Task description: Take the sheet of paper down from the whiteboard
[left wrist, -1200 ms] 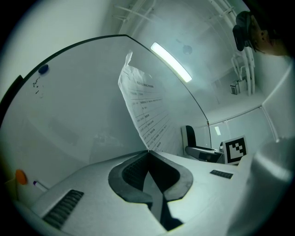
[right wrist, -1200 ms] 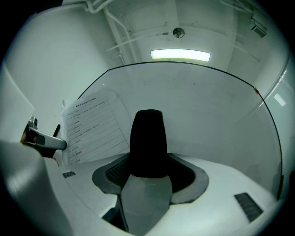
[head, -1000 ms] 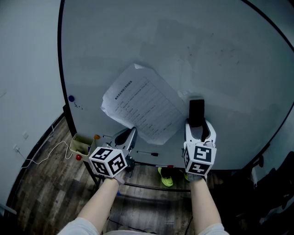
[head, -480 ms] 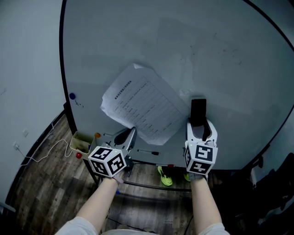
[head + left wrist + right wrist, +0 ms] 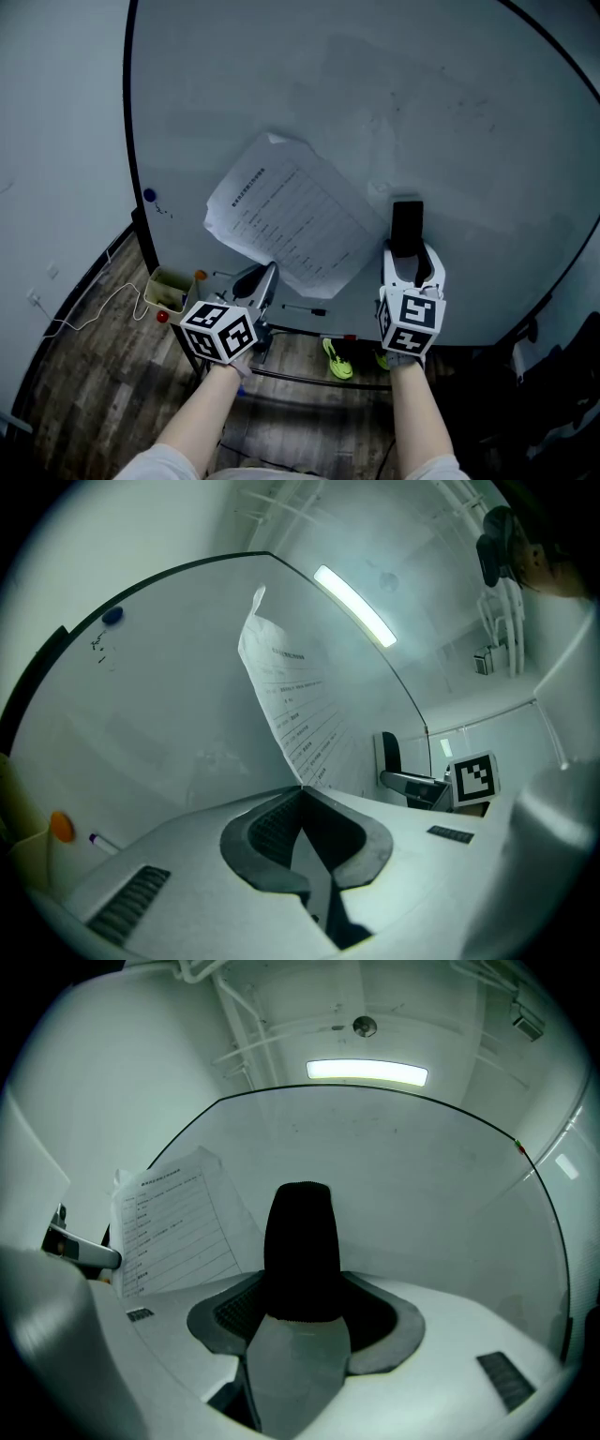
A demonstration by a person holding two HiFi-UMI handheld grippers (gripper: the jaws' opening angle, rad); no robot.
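Note:
The printed sheet of paper (image 5: 286, 211) lies tilted against the whiteboard (image 5: 394, 103), its top corner curling away from the surface. My left gripper (image 5: 269, 272) is at the sheet's lower edge. In the left gripper view the sheet (image 5: 291, 705) runs down into the closed jaws of the left gripper (image 5: 302, 794), which is shut on its bottom edge. To the right of the sheet, my right gripper (image 5: 411, 258) is shut on a black oblong piece (image 5: 405, 225) held near the board. The piece (image 5: 302, 1241) stands up from the right gripper (image 5: 302, 1307).
A blue magnet (image 5: 149, 196) sits at the board's left edge. Under the board, a ledge carries a yellowish box (image 5: 167, 291), small orange (image 5: 198, 277) and red (image 5: 161, 319) pieces and a marker (image 5: 302, 312). A white cable (image 5: 94, 314) and green shoes (image 5: 337, 361) lie on the wooden floor.

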